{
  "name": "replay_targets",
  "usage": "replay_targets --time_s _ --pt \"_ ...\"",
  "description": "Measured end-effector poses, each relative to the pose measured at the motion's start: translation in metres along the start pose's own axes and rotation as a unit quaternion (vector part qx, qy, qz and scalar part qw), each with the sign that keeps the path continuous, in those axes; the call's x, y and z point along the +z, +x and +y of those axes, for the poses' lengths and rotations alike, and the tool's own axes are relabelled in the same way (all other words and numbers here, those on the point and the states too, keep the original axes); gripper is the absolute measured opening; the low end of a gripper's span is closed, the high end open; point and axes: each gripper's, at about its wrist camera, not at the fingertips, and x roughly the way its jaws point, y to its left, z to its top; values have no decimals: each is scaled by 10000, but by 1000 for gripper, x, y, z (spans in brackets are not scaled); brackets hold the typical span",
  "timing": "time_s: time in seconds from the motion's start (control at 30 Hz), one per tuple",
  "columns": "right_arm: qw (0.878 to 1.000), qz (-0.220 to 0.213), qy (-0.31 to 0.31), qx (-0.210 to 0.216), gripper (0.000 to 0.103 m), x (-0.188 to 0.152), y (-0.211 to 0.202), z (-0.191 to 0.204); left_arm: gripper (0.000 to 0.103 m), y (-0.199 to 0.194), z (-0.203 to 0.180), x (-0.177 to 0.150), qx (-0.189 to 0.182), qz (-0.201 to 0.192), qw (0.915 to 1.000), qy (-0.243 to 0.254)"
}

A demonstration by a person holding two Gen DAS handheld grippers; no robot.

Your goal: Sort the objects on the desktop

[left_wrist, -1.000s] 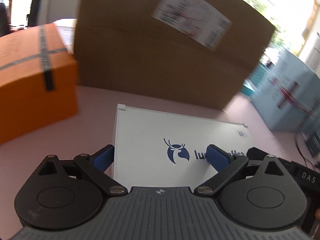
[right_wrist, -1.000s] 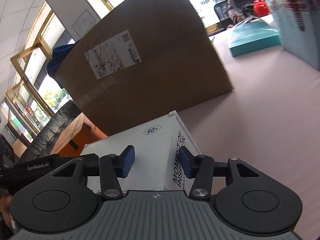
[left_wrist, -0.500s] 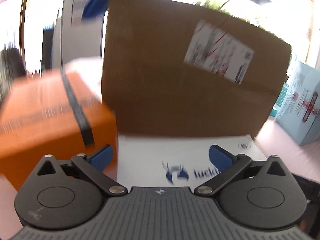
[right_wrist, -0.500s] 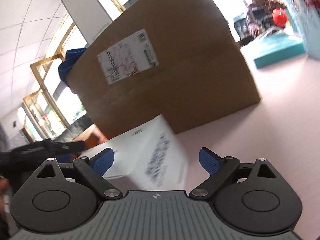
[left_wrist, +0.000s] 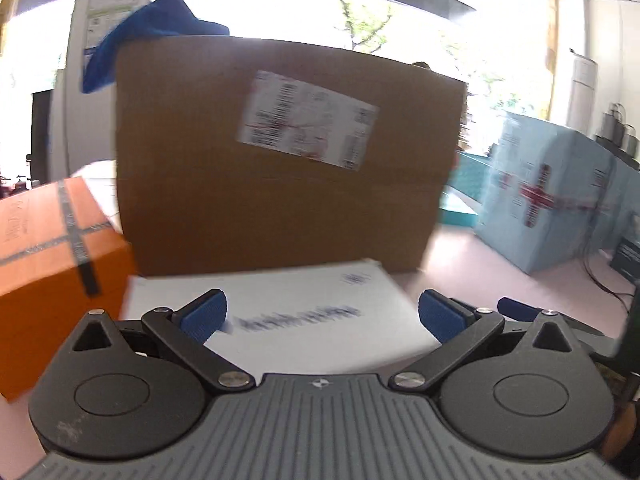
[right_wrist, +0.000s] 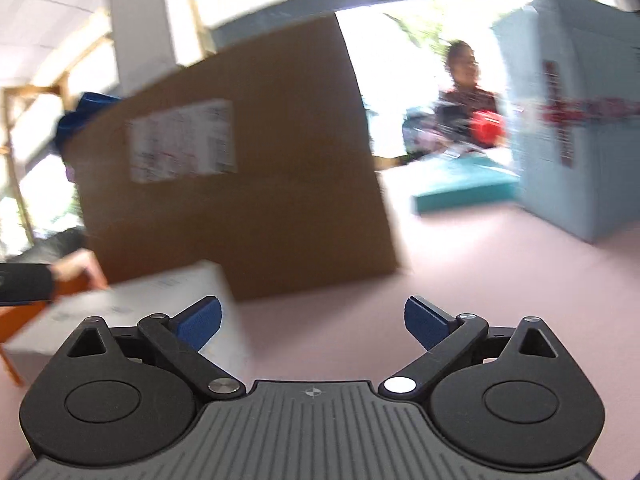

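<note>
A flat white box (left_wrist: 288,312) with blurred blue print lies on the pink table, pressed up against a large brown carton (left_wrist: 280,168). My left gripper (left_wrist: 322,314) is open, its blue pads spread wide over the white box's near part without gripping it. In the right wrist view the white box (right_wrist: 132,308) sits at lower left in front of the same brown carton (right_wrist: 240,208). My right gripper (right_wrist: 312,322) is open over bare pink table, with only its left pad in front of the box's right corner. Both views are motion-blurred.
An orange taped box (left_wrist: 52,264) stands left of the white box. A pale blue box with a red cross (left_wrist: 560,192) and a teal flat box (right_wrist: 464,184) stand at the right. A person (right_wrist: 464,100) sits behind the table. Bare pink table (right_wrist: 500,272) spreads to the right.
My right gripper, shut on the white box's corner a second ago, has opened and drawn away to the right. The left gripper has tilted up and pulled back; the box sits against the carton.
</note>
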Motion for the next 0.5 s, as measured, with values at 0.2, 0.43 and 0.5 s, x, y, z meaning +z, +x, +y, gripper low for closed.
replay_targets --time_s 0.2,0.43,0.5 --pt "9874 35 380 -1535 102 7 -25 -64 103 30 -79 0 -828 916 9923 -110" --pt "9720 -1 -1071 -2093 103 1 -29 -60 101 108 -89 -38 -598 2254 9724 -93" --pt "9704 579 -1213 -2006 103 -2 -10 -59 98 111 -91 -53 -583 2187 9739 167"
